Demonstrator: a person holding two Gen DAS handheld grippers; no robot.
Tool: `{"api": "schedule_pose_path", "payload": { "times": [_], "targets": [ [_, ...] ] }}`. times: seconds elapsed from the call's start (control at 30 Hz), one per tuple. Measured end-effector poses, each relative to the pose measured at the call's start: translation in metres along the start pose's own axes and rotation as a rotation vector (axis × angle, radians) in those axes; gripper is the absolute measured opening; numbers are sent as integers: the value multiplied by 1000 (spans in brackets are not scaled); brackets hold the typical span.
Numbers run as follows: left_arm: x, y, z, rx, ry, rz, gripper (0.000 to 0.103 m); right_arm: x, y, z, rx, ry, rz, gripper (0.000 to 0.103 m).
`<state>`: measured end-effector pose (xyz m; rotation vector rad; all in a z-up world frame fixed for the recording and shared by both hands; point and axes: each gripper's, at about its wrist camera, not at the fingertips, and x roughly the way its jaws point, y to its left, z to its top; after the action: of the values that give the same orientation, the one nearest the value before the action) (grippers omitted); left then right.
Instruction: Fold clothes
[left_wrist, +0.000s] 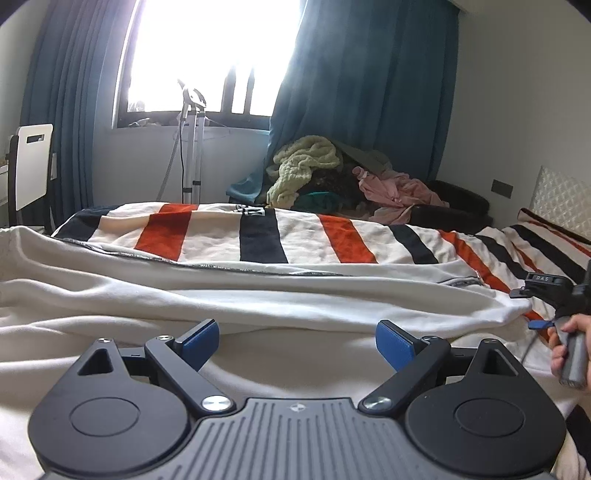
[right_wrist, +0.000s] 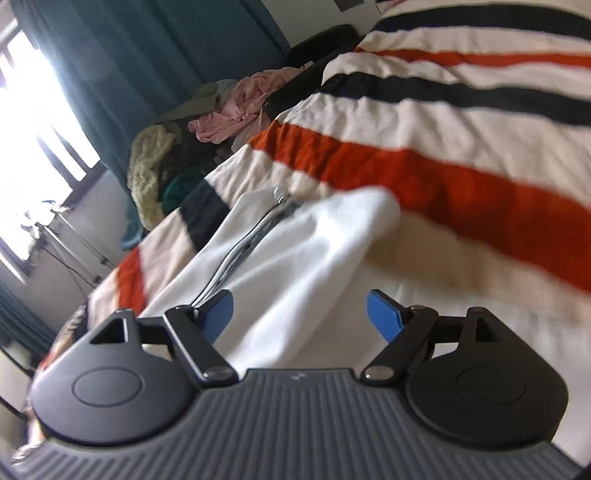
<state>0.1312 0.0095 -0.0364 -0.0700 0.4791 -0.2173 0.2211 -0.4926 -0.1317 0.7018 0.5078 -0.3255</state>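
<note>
"DAS" on right tongs (left_wrist: 543, 291)

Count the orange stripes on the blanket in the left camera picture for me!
4 for sure: one far left, one in the middle, a slanted one further right, and a thin one by the right edge. The white garment may hide more.
</note>
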Motion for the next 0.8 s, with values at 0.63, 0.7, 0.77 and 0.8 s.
{"api": "schedule_pose_path", "payload": {
  "times": [0.63, 0.7, 0.77, 0.8],
  "targets": [
    [10, -12, -13, -5, 73, -5, 93, 39, 113, -87, -456, 319, -44, 70],
    [12, -11, -13, -9, 80, -6, 93, 41, 122, -95, -534, 316, -66, 68],
    [12, -10, -13, -13, 80, -10, 93, 41, 129, -102, -609, 312, -58, 34],
    [12, -10, -12, -13, 78, -9, 93, 39, 131, -104, -629, 308, -54, 27]
  ]
}}
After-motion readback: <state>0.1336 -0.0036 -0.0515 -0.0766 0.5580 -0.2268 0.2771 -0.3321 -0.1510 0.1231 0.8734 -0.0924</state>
